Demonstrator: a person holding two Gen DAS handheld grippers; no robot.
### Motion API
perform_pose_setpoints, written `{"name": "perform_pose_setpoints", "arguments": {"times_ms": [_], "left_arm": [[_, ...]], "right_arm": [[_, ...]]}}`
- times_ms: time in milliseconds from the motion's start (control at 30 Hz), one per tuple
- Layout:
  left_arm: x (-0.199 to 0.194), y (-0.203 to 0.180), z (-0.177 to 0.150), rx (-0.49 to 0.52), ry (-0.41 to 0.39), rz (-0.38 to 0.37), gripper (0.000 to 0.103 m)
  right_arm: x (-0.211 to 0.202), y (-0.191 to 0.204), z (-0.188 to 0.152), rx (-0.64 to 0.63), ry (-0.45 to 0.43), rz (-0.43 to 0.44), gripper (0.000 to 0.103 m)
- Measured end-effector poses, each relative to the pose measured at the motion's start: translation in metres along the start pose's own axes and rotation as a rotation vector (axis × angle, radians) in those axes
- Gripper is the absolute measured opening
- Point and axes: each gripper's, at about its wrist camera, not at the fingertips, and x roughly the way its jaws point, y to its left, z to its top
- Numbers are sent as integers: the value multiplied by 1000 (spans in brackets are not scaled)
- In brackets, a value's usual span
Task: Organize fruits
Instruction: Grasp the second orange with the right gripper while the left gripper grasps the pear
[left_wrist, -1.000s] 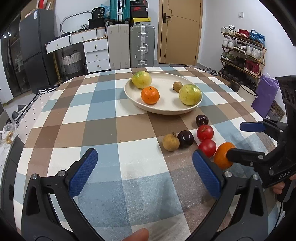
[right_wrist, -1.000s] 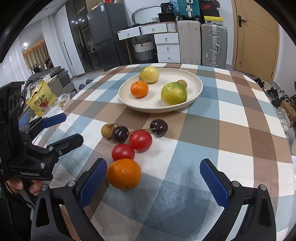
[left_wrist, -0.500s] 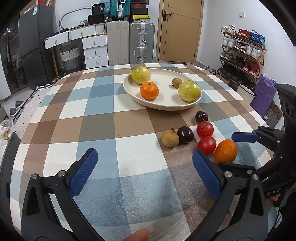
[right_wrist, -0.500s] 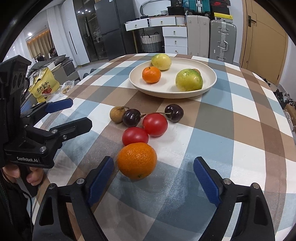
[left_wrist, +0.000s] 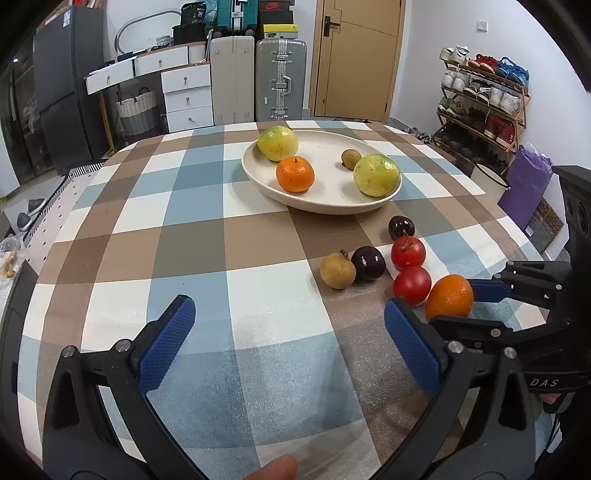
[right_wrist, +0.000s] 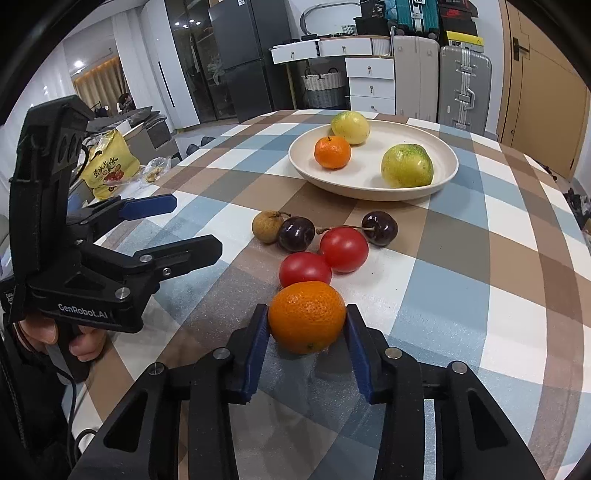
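Orange (right_wrist: 306, 316) on counter (right_wrist: 461, 295): pinched between right gripper (right_wrist: 306, 345) fingers. Left gripper (left_wrist: 288, 347): fingers spread, holding nothing.

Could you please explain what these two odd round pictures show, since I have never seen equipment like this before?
A person holds a two-finger gripper in each hand, and each carries a wide-angle camera looking along its fingers. One picture comes from the left gripper, which is open over the checked table. The other comes from the right gripper, closed on an orange. Beside it lie two tomatoes, dark cherries and a small brown fruit. A plate beyond holds more fruit.
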Motion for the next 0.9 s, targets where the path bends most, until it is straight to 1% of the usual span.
{"name": "perform_pose_setpoints", "arguments": {"times_ms": [133,433,533,667,733,833,900], "left_arm": [[0,1,-1,-2,3,-3,102],[10,5,1,-24,37,2,102],[16,4,4,-16,57,35,102],[26,2,8,-3,84,37,102],[31,2,11,-4,99,23,102],[39,2,15,-8,113,-5,97],[42,1,17,-4,113,-21,89]], "right_arm": [[-2,-2,0,2,-17,-8,41],[-13,-15,7,28,-62,-34,41],[-16,-19,10,38,-72,-41,41],[-19,-27,13,47,-84,-52,41],[-19,-32,15,58,-86,-59,41],[-19,-36,18,61,-83,-61,41],[-19,-38,19,58,-84,-62,41]]}}
